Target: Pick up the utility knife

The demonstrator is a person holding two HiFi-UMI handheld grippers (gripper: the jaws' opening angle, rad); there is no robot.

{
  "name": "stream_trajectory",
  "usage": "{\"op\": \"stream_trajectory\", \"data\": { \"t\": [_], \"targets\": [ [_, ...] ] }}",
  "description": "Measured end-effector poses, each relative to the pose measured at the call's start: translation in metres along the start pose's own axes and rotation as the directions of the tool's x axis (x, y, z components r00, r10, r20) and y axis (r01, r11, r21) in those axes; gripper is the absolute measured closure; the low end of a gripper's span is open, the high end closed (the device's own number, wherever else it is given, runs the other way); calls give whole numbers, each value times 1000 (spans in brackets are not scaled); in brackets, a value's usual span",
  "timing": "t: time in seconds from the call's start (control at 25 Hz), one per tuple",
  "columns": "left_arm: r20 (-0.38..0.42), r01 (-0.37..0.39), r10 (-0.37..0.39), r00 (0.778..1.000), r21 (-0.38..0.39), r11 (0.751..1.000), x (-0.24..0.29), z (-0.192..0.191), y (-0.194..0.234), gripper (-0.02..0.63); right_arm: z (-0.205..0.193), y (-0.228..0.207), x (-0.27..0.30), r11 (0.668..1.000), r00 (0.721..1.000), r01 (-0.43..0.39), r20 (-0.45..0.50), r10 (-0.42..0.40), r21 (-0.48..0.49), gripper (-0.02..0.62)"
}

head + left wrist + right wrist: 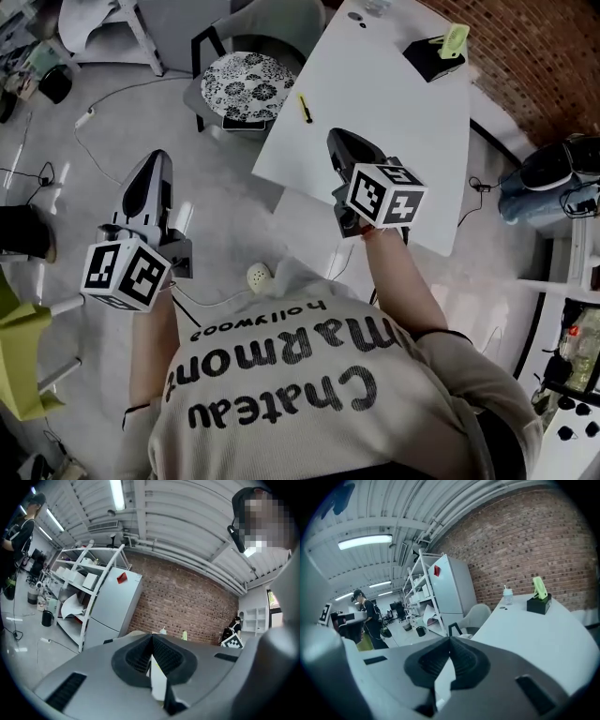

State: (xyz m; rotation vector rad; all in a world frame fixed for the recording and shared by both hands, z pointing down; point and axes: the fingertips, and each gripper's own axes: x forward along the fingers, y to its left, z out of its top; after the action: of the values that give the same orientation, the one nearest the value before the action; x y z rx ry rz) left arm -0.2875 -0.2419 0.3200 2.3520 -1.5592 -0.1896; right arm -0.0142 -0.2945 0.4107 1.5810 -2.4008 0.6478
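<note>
The utility knife (305, 108), slim, yellow and black, lies near the left edge of the white table (394, 103). My right gripper (339, 142) hovers over the table's near part, a short way this side of the knife, its jaws shut with nothing between them. In the right gripper view the right gripper (450, 639) looks along the table top (534, 639). My left gripper (153, 161) hangs over the grey floor, well to the left of the table, and is also shut and empty. The left gripper (151, 637) faces a brick wall in its own view.
A black box with a yellow-green object (436, 54) and a bottle (507, 595) stand at the table's far end. A chair with a patterned cushion (246, 84) stands at the table's left edge. Cables (94, 122) lie on the floor. A fridge (115, 602) and shelving stand behind, with people nearby.
</note>
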Motion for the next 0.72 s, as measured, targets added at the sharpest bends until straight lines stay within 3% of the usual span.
{"op": "stream_trajectory", "data": {
  "t": [0.28,0.44,0.72],
  "targets": [
    [-39,-42,40,998,-48,998,23,-15,42,606,-33,-24,38,997,994,50,-96,-44,53,592],
    [-53,-80,78,996,-29,996,29,-12,59,606,-47,-39,65,997,986,71,-151,-65,31,591],
    [-30,-175,174,984,-27,984,40,5,87,606,-37,-61,106,996,982,89,-171,-83,30,543]
  ]
}}
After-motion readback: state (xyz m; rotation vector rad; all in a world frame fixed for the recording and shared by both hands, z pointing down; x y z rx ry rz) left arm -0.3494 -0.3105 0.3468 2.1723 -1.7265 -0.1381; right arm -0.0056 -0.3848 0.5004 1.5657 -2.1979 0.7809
